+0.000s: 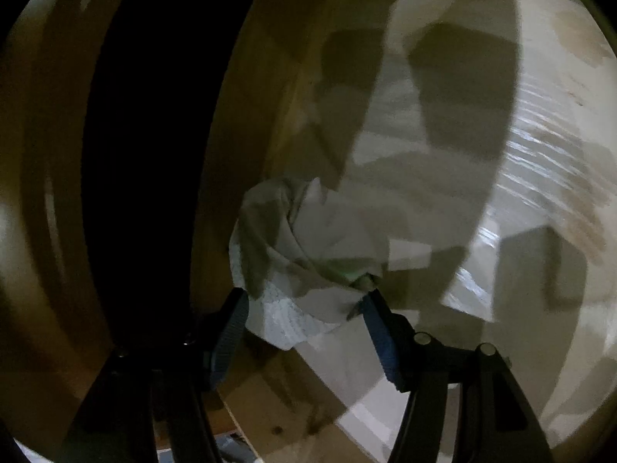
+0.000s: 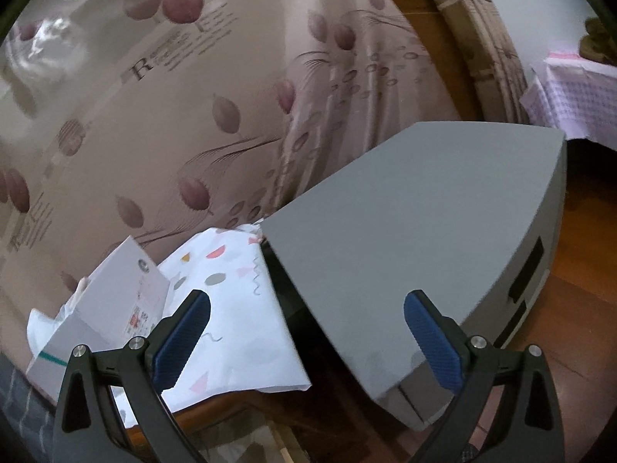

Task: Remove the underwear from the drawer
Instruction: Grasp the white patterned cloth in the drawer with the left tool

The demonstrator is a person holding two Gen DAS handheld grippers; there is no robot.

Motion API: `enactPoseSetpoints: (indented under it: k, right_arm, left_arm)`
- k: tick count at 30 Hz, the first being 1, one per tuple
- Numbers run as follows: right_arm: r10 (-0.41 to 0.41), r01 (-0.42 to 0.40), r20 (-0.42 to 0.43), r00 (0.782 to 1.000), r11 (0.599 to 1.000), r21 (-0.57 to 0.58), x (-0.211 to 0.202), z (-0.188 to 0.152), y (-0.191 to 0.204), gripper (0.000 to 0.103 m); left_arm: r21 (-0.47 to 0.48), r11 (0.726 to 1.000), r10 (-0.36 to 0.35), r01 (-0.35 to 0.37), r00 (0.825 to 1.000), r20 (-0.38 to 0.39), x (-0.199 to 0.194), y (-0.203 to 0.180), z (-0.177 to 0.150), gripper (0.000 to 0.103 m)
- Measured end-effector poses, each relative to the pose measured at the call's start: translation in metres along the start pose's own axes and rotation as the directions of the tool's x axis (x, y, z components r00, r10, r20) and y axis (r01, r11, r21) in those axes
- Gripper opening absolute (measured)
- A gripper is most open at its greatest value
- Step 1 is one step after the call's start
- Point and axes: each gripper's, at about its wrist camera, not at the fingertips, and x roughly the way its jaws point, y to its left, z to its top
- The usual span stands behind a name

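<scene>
Your left gripper (image 1: 304, 301) stood with its jaws apart, the blue pads on either side of the near edge of the underwear (image 1: 304, 254) but not visibly pressing on it; the right pad's tip was at the cloth's fold, and whether it touched was hard to tell in the dim light. Nothing was clamped there yet. Your right gripper (image 2: 308, 328) hung spread wide and empty above the grey cabinet top (image 2: 416, 231), with a patterned white cloth (image 2: 235, 320) and a white box (image 2: 115, 301) below its left finger and the flowered bedspread (image 2: 193, 115) beyond.

The underwear was a pale, crumpled bundle lying on the drawer floor (image 1: 443, 200), tucked against the wooden side wall (image 1: 250, 115), with a lacy patch facing you at its near end. So the task looked to be at its early stage: you had reached in, but the garment was not gripped and not lifted. Closing on it, raising it clear of the wall and bringing it out all remained.

Bunched as it was, the garment had only a loose long axis, running from the near-left lacy corner away toward the far right, roughly along the wall; no waistband could be made out.
</scene>
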Motion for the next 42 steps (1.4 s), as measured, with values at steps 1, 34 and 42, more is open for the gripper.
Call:
enactPoseSetpoints:
  k: [1, 34, 42]
  right_arm:
    - [0.005, -0.005, -0.006, 1.000, 1.000, -0.006, 0.001, 0.000, 0.002, 0.100]
    - [0.065, -0.068, -0.125, 0.990, 0.998, -0.019, 0.016, -0.012, 0.017, 0.100]
    - [0.074, -0.077, -0.145, 0.987, 0.997, -0.011, 0.018, -0.014, 0.018, 0.100]
  left_arm:
    - [-0.014, 1.000, -0.002, 0.002, 1.000, 0.005, 0.002, 0.001, 0.001, 0.063]
    - [0.050, 0.971, -0.238, 0.235, 0.969, 0.064, -0.056, 0.013, 0.003, 0.025]
    - [0.030, 0.988, -0.152, 0.150, 0.983, 0.105, -0.063, 0.015, 0.010, 0.061]
